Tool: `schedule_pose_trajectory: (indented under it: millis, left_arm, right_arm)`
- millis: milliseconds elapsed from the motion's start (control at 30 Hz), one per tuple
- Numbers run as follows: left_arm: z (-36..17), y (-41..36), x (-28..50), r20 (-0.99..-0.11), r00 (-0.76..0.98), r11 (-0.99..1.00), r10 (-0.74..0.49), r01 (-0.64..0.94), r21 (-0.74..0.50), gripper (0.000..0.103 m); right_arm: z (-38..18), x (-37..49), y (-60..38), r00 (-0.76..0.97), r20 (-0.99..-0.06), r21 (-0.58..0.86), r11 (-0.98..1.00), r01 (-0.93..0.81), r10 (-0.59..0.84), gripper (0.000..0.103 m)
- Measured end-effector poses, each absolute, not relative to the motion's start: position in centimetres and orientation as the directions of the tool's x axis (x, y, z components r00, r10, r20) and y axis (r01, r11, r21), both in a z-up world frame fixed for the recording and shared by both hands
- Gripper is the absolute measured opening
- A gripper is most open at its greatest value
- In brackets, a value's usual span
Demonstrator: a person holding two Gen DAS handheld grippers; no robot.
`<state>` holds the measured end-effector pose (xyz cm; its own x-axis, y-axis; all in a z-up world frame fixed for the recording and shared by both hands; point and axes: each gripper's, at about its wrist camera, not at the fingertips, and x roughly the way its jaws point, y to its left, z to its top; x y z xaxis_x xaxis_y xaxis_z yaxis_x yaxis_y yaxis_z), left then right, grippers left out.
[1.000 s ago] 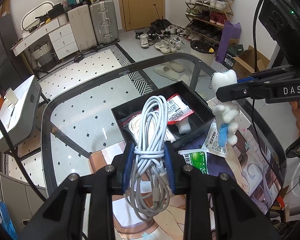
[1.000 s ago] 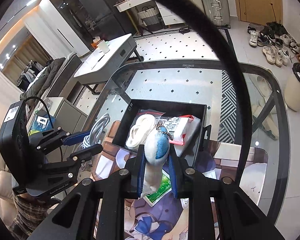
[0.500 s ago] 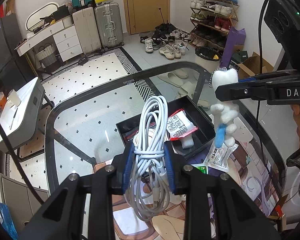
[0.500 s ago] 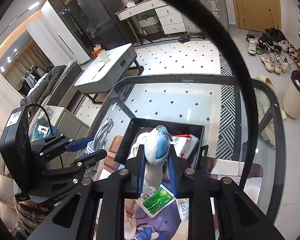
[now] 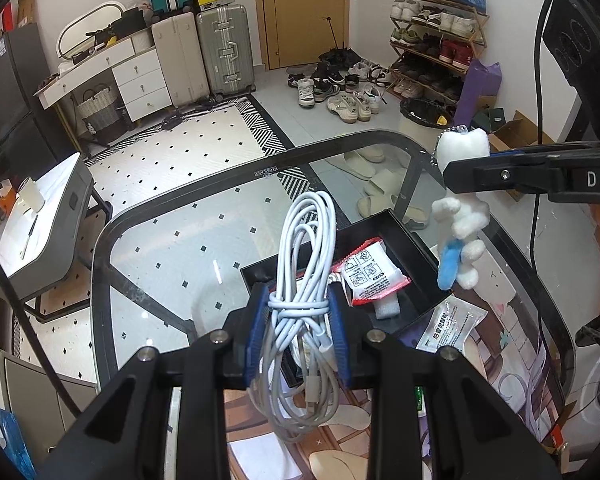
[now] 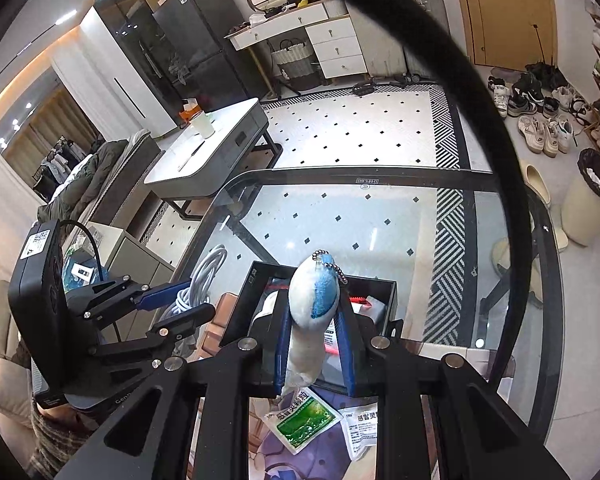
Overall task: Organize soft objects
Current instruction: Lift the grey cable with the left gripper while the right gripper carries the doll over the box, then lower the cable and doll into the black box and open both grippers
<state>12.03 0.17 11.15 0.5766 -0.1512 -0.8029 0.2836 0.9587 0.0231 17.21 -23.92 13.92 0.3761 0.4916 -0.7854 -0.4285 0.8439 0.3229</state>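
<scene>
My left gripper [image 5: 298, 330] is shut on a coiled white cable [image 5: 306, 264] and holds it up above the near side of the black box [image 5: 414, 240]. My right gripper [image 6: 312, 340] is shut on a white and blue tooth plush [image 6: 314, 308] with a bead chain, held high above the box [image 6: 256, 280]. In the left wrist view the plush [image 5: 462, 216] hangs from the right gripper's fingers [image 5: 500, 174], to the right of the box. The box holds a red and white packet [image 5: 370, 270] and a white foam piece [image 5: 386, 308].
The glass table [image 5: 172, 240] carries a printed mat [image 5: 496, 340] under the box. A white sachet [image 5: 448, 326] lies on the mat by the box; a green sachet [image 6: 302, 420] and a white one [image 6: 360, 428] show below my right gripper. Floor, shoes and furniture lie beyond.
Both grippers have risen higher above the table with the cable and the plush still held. The box and sachets look smaller and lower in both views.
</scene>
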Motion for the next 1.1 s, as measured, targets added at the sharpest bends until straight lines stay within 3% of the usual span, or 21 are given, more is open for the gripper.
schedule_pose_trajectory:
  millis: [1100]
  left_arm:
    - [4.9, -1.5, 17.7, -0.864, 0.47, 0.952, -0.179, 0.306, -0.03, 0.028]
  right_arm:
    - [5.0, 21.9, -20.6, 0.26, -0.85, 0.328, 0.846, -0.42, 0.458, 0.021]
